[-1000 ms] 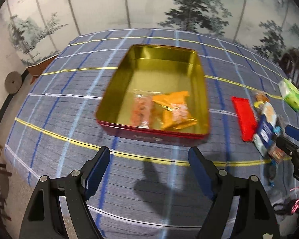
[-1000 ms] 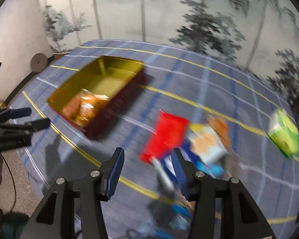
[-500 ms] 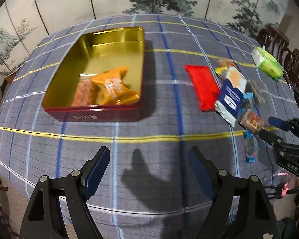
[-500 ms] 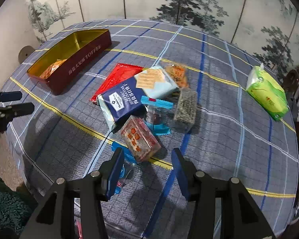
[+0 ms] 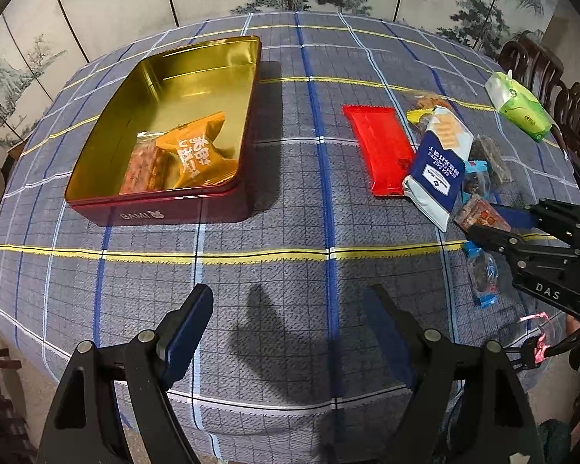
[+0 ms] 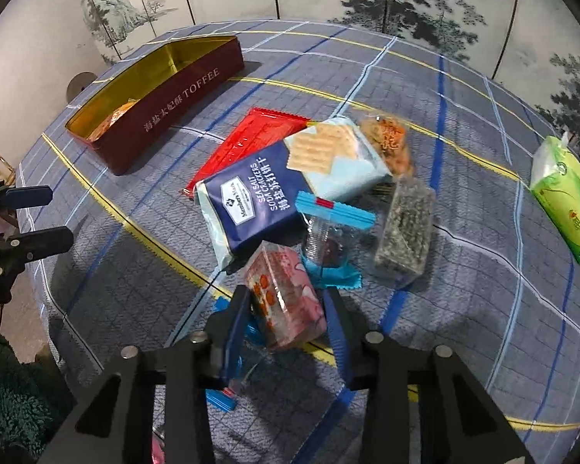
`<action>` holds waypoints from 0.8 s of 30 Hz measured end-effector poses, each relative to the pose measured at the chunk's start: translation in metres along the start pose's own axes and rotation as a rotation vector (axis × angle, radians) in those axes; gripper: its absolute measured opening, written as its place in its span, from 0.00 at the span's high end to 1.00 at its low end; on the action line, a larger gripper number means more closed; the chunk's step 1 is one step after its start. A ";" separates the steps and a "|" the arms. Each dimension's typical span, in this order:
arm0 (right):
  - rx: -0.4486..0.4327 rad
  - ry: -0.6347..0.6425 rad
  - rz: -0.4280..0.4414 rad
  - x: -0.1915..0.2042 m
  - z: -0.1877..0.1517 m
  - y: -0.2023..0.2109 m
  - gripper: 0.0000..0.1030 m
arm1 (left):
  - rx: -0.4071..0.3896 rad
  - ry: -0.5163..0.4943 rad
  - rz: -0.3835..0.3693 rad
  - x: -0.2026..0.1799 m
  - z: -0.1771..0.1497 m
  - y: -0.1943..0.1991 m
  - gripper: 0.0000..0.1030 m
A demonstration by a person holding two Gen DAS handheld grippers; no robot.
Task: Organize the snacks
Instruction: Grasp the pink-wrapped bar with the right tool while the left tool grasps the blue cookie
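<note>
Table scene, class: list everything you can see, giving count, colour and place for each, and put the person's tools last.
tin: one, red outside and gold inside, left on the cloth.
orange packet: one, inside the tin, beside a clear packet.
red packet: one, flat, right of the tin.
cracker bag: one, navy and pale blue, overlapping the red packet.
seaweed snack: one, dark green in clear wrap, right of the pile.
tissue pack: one, green, far right.
pink snack pack: one, between the right jaws.
tablecloth: one, grey-blue plaid.
left gripper: open, empty.
right gripper: closing around the pink snack pack.
</note>
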State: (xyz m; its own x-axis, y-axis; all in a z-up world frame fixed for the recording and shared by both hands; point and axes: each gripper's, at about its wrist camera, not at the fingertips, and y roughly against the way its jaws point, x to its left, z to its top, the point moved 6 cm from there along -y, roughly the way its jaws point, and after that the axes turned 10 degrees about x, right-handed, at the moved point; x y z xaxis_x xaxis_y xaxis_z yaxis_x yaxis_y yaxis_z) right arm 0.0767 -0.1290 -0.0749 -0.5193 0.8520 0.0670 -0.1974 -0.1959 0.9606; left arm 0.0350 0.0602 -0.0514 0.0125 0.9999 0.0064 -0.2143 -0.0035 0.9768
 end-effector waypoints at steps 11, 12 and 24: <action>-0.003 -0.023 0.010 0.000 -0.003 0.000 0.77 | 0.026 -0.052 -0.031 -0.023 0.003 -0.007 0.24; -0.010 -0.037 0.008 -0.003 -0.005 0.002 0.77 | 0.029 -0.060 -0.038 -0.027 0.003 -0.007 0.24; -0.065 -0.219 -0.058 -0.063 -0.055 0.013 0.77 | 0.105 -0.167 -0.191 -0.103 -0.005 -0.012 0.24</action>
State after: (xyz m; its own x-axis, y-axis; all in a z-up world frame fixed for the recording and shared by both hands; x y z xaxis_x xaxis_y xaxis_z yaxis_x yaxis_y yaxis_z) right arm 0.0609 -0.2126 -0.0812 -0.3142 0.9463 0.0763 -0.2782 -0.1686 0.9456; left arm 0.0314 -0.0423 -0.0651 0.2055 0.9665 -0.1535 -0.0907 0.1750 0.9804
